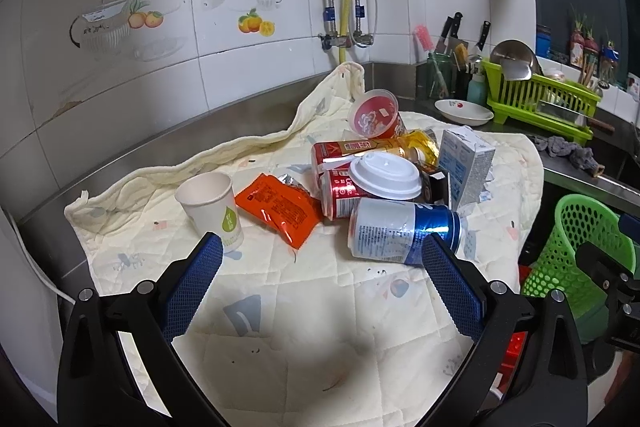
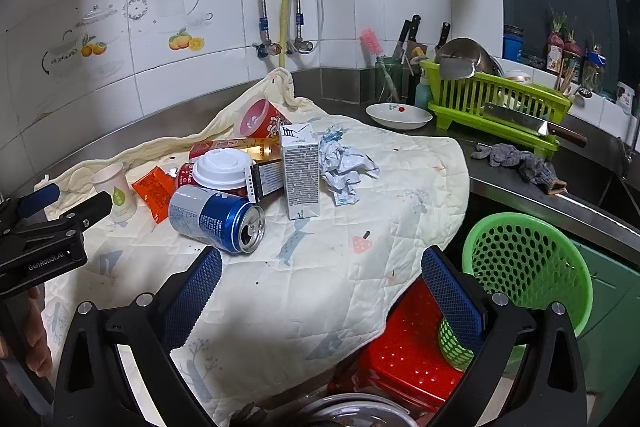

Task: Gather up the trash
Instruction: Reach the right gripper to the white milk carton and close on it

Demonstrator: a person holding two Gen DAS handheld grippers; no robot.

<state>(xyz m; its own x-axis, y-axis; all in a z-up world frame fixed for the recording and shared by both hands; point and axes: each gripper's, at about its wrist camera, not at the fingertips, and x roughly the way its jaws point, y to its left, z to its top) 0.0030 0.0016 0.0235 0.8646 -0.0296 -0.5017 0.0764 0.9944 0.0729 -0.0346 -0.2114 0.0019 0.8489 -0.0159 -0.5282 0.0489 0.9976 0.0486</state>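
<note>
So the trash is all heaped on a cream quilted cloth (image 1: pixel 280 291) spread over the steel counter, and both my grippers are wide open with nothing in them: left gripper (image 1: pixel 322 255) pointed at the pile, right gripper (image 2: pixel 322 267) hanging over the cloth's edge near the green perforated plastic basket (image 2: pixel 560 267), which I'm guessing is the bin. Nearest grab is the blue and silver drink can (image 1: pixel 404 235) lying on its side. It looks opened, so probably empty and light, but it's smooth and round, so I'd pinch across the middle of the body, gently, or it'll dent or squirt out. The white paper cup with a green drop logo (image 1: pixel 212 205) stands alone, soft-walled, so go easy near the rim. The orange foil snack wrapper (image 1: pixel 280 209) is floppy and slick; pinch an edge.
</note>
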